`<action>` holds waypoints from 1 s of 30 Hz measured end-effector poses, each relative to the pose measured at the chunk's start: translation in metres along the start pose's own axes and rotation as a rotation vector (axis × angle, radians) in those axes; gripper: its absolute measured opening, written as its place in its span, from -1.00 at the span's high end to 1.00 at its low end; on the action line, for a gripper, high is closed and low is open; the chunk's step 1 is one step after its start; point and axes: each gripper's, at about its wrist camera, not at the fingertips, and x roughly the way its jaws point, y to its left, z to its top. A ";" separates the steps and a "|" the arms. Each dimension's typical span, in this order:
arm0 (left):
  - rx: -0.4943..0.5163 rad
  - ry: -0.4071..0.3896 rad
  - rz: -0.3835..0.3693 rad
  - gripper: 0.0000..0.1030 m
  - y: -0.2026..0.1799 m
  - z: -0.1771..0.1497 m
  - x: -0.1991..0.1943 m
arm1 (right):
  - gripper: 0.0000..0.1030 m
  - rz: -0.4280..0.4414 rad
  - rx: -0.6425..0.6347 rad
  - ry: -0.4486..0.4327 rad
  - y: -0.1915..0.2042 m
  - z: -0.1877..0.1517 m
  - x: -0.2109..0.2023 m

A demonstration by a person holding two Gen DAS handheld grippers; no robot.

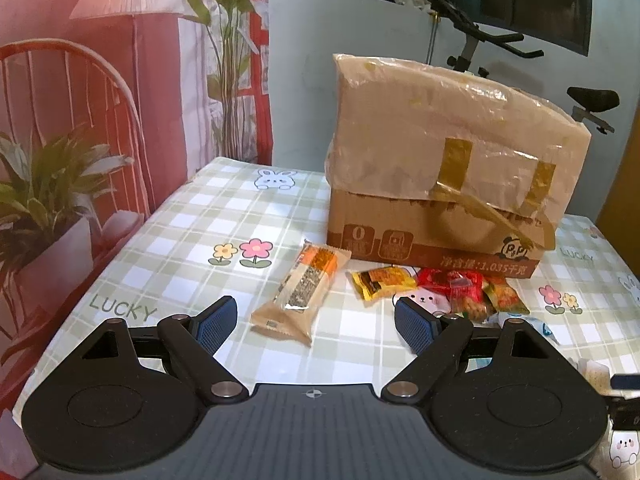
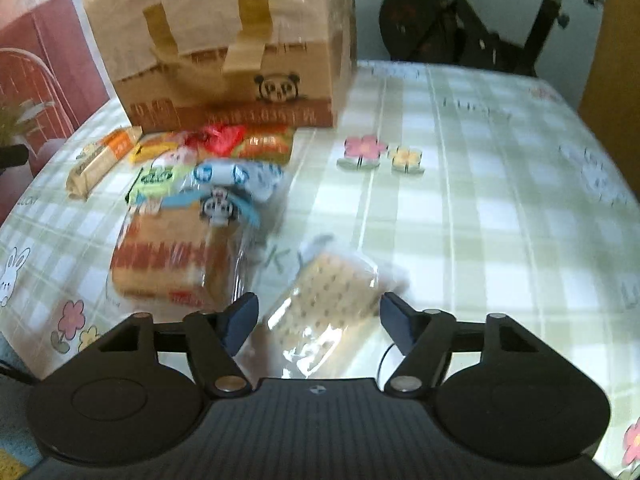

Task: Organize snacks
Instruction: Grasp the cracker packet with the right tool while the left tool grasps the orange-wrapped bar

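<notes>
A taped cardboard box stands on the checked tablecloth. In front of it lie a long tan and orange snack bar, a yellow packet and red packets. My left gripper is open just above the table, the bar's near end lying between its fingers. In the right wrist view a clear cracker pack lies between the open fingers of my right gripper. A wrapped loaf of bread lies left of it, with blue and green packets behind, before the box.
A red printed backdrop hangs along the table's left side. An exercise bike stands behind the table near the wall. Bare tablecloth stretches to the right of the snacks in the right wrist view.
</notes>
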 end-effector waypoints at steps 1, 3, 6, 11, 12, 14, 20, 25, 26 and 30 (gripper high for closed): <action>0.000 0.001 0.001 -0.70 0.000 -0.001 0.000 | -0.29 0.005 0.013 -0.004 -0.001 -0.001 0.000; 0.000 0.002 0.001 -0.70 0.000 -0.002 0.000 | -0.24 0.008 0.026 -0.003 -0.001 0.000 0.002; 0.002 0.006 0.001 -0.70 0.000 -0.004 0.000 | -0.16 0.002 0.004 -0.008 0.003 0.002 0.009; 0.004 0.018 0.007 -0.70 0.001 -0.007 0.003 | -0.08 -0.002 -0.045 -0.034 0.006 0.013 0.021; 0.003 0.019 0.009 -0.70 0.002 -0.008 0.003 | -0.08 -0.003 -0.050 -0.039 0.006 0.016 0.024; 0.004 0.020 0.011 -0.70 0.004 -0.008 0.006 | -0.07 -0.009 -0.062 -0.054 0.004 0.022 0.029; 0.046 0.004 0.009 -0.69 0.010 0.007 0.034 | -0.07 -0.006 -0.074 -0.084 -0.006 0.040 0.045; 0.063 0.015 0.019 -0.68 0.018 0.022 0.079 | -0.06 -0.006 -0.099 -0.097 -0.011 0.050 0.056; 0.064 0.024 0.025 -0.68 0.020 0.024 0.089 | -0.06 -0.007 -0.101 -0.098 -0.012 0.052 0.058; 0.043 0.066 0.029 -0.67 0.025 0.027 0.118 | -0.08 -0.009 -0.096 -0.092 -0.013 0.055 0.061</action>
